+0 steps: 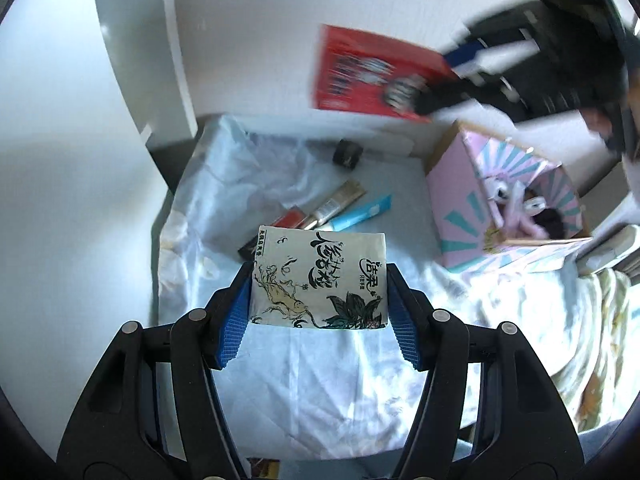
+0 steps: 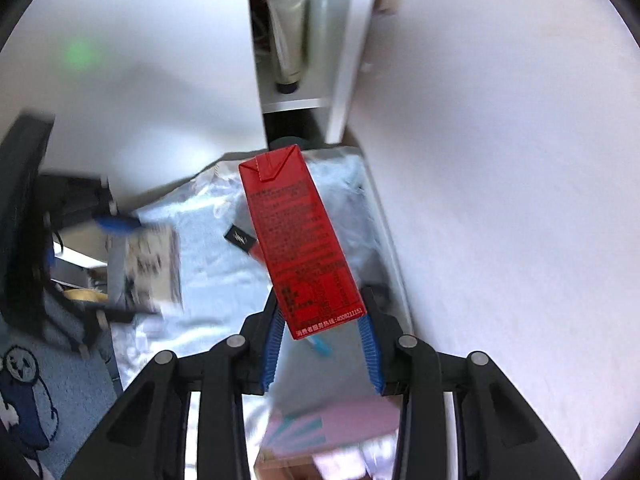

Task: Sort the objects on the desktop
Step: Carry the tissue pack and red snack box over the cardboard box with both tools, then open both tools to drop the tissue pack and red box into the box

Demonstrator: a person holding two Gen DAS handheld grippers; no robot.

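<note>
My left gripper (image 1: 320, 272) is shut on a white tissue pack (image 1: 320, 280) printed with ink drawings, and holds it above the pale blue cloth (image 1: 320, 380). The pack's sides sit between the blue pads (image 1: 234, 320). My right gripper (image 2: 322, 300) is shut on the lower end of a tall red carton (image 2: 298, 236), lifted off the cloth and tilted. In the left wrist view the red carton (image 1: 372, 76) and the right gripper (image 1: 444, 80) show blurred at the upper right. In the right wrist view, the left gripper (image 2: 120, 268) and its tissue pack (image 2: 152, 264) show blurred at the left.
Several tubes (image 1: 340, 204), a blue tube (image 1: 362, 212) and a small black jar (image 1: 347, 153) lie on the cloth. An open pink box (image 1: 452, 200) with a plush toy (image 1: 516, 208) stands at the right. A white shelf (image 2: 296, 102) holds a tube (image 2: 288, 40). A white wall (image 2: 500, 200) borders the cloth.
</note>
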